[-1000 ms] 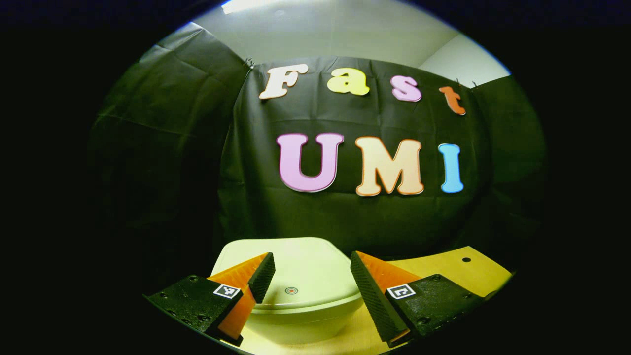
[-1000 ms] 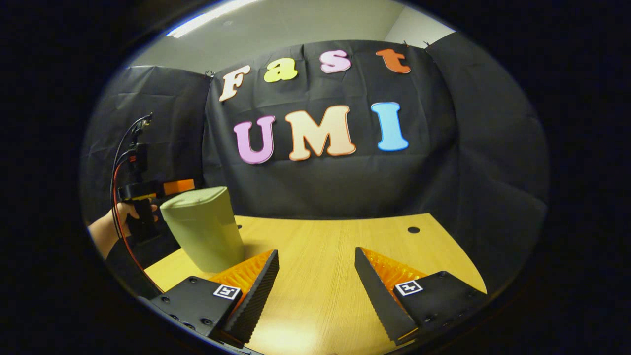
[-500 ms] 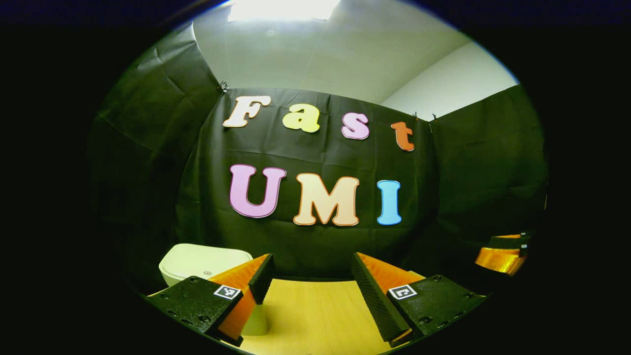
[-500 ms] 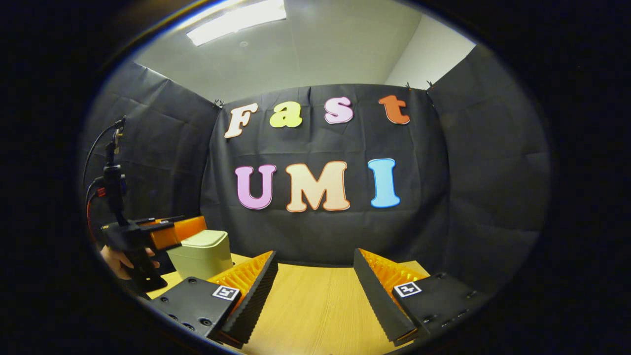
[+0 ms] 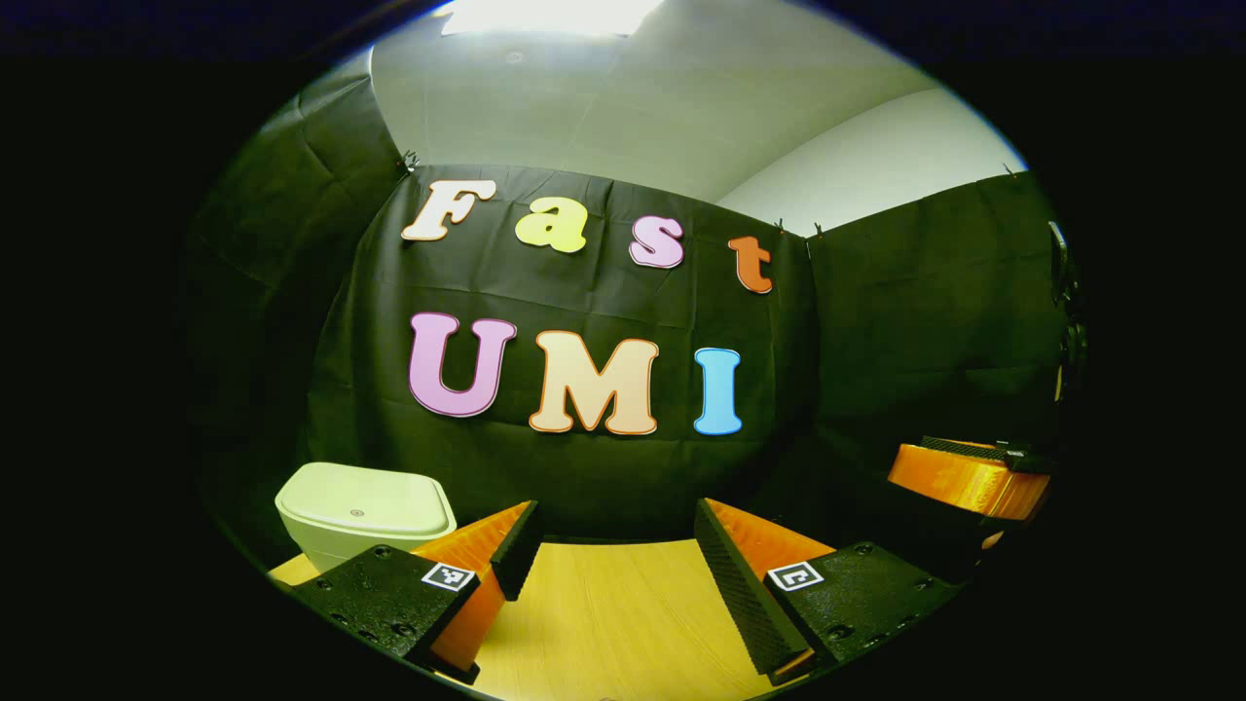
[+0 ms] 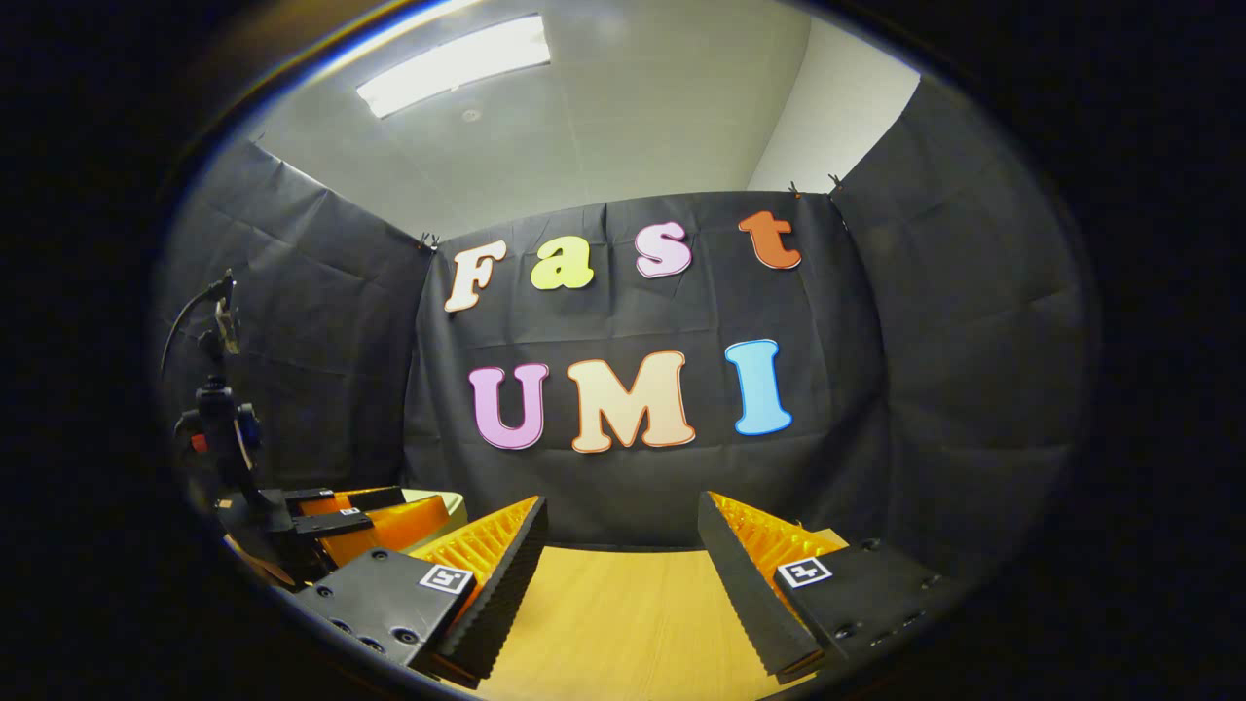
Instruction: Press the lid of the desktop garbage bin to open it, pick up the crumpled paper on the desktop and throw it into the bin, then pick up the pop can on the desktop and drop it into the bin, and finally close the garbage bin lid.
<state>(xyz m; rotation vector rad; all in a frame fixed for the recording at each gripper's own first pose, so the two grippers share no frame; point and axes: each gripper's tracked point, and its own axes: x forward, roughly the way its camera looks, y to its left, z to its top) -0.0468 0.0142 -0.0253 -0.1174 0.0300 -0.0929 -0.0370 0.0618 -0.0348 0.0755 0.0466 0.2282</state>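
- Two tools are in play, each with two fingers spread apart and nothing between them.
- Left tool (image 5: 611, 574): seen at the bottom of the left gripper view, its jaws are wide, raised above the bare wooden desk (image 5: 613, 623) and touching nothing.
- Right tool (image 6: 623, 574): at the bottom of the right gripper view, its jaws stand equally wide over the same desk (image 6: 623, 613), holding nothing.
- One garbage bin (image 5: 365, 511) stands at the lower left of the left gripper view, on the desk's far left part, just beyond the left finger of that tool; its one lid (image 5: 368, 498) lies flat and closed, with one small round mark on top.
- In the right gripper view a small pale sliver of the bin (image 6: 440, 501) peeks out at lower left, behind the other tool.
- That other tool, the left one, appears at the lower left of the right gripper view (image 6: 341, 521), with cables rising above it.
- The right tool's body appears at the right edge of the left gripper view (image 5: 969, 477).
- One ceiling light (image 6: 453, 63) glows at the upper left of the right gripper view.
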